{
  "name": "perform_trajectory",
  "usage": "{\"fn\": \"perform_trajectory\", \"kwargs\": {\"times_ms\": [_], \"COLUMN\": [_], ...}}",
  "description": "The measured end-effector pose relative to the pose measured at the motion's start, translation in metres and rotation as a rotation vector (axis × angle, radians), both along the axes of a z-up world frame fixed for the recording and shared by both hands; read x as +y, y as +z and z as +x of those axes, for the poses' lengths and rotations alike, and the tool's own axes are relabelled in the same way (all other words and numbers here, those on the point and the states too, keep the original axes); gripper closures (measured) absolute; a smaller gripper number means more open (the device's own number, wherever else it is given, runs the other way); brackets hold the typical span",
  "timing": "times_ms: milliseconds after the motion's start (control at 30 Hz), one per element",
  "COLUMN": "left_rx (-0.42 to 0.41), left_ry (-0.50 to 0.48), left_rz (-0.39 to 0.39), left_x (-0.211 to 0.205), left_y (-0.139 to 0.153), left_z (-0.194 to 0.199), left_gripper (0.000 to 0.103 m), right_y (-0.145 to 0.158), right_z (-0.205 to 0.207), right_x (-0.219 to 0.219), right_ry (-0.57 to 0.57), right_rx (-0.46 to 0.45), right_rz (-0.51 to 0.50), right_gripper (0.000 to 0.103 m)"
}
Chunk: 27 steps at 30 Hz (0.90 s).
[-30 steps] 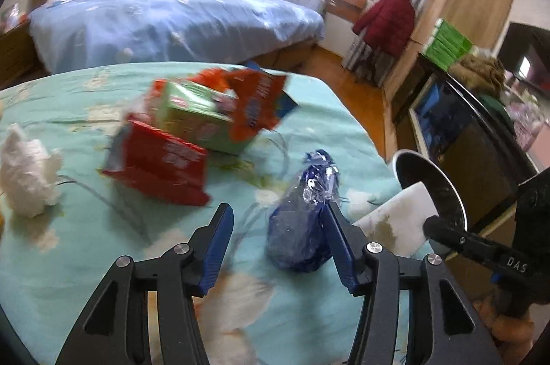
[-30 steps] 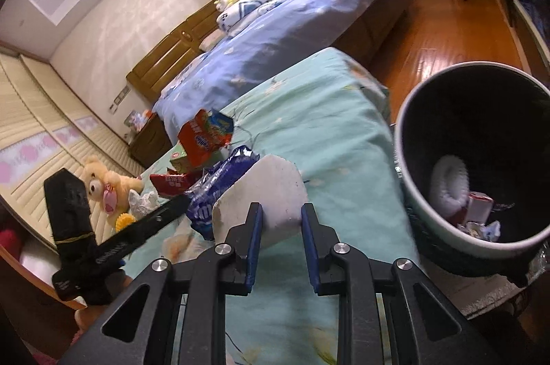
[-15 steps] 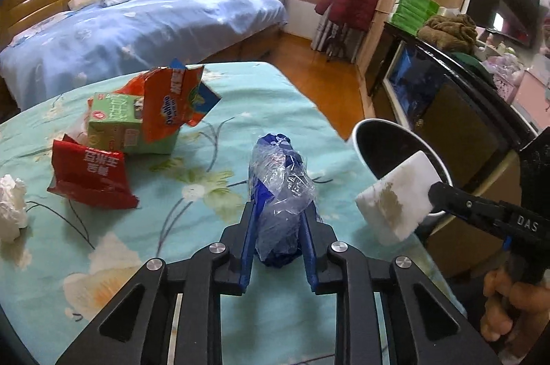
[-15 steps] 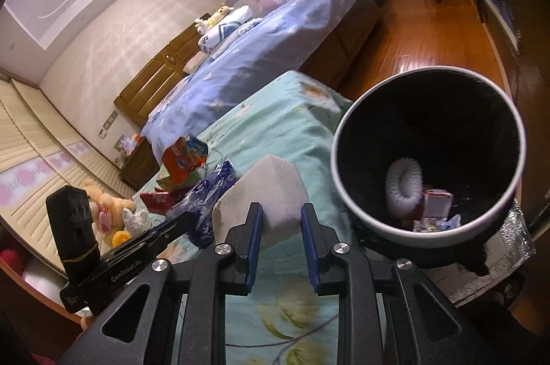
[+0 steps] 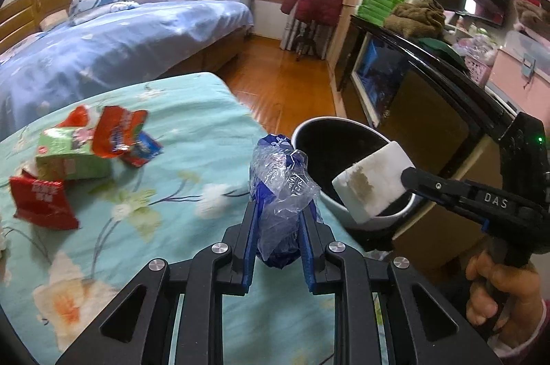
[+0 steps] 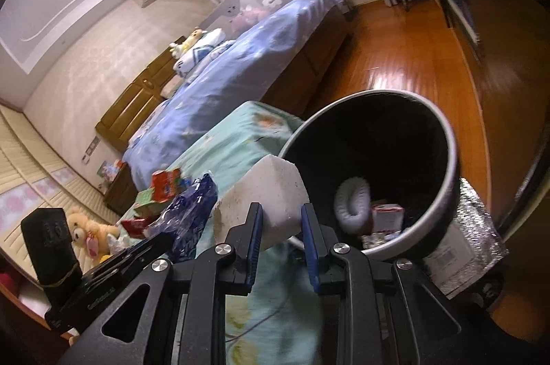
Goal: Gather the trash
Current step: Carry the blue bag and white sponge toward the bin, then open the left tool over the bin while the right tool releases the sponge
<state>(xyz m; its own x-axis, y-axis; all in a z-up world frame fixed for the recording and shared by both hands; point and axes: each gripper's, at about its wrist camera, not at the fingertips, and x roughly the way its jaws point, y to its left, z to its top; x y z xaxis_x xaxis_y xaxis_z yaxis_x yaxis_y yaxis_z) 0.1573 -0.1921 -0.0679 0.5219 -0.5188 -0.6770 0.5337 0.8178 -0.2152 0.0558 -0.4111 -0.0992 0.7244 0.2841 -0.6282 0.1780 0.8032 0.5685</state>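
1. Two grippers in play, each loaded. The left gripper (image 5: 279, 229) has its jaws nearly closed, clamped on a blue plastic wrapper (image 5: 280, 193); they have just been closing, with the wrapper between them.
2. Wrapper is crumpled, part clear film, and sticks up from the jaws, off the table (image 5: 178, 155), just beside the bin rim.
3. The right gripper (image 6: 281, 222) has its jaws narrow too, gripping a white foam block (image 6: 266, 196) by its lower end. Block has a brownish stain on one face, seen in the left wrist view.
4. Block hangs over the near rim of the trash bin (image 6: 450, 158) in the left view; in the right view it sits just left of the bin opening.
5. Bin: white outside, black inside, standing at the table's edge. Inside it are a white coiled item (image 6: 352, 205) and a small red-and-white carton (image 6: 386, 215).
6. On the table's teal floral cover, well apart from the grippers: a green carton (image 5: 68, 155), an orange-red snack bag (image 5: 118, 134) against it, a red packet (image 5: 43, 201) in front.
7. A hand (image 5: 500, 291) holds the right gripper's handle at lower right.
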Motion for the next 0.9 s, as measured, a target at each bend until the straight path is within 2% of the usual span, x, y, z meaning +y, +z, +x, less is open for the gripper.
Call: {"fn": "perform_trajectory", "kwargs": {"times_ms": [400,900], "left_rx": [0.009,0.014], "left_ry": [-0.042,-0.08], "left_rz": [0.009,0.026], "left_x": [-0.033,-0.066], "left_y": [-0.005,-0.008], "left_z": [0.011,0.019], "left_gripper": [0.083,0.082], "right_y": [-0.004,-0.008], "right_z": [-0.002,0.01], "right_x": [-0.028,-0.04], "right_ry": [-0.09,-0.129], "right_rx": [0.021,0.056], "right_rz": [-0.054,-0.122], "right_gripper": [0.08,0.079]}}
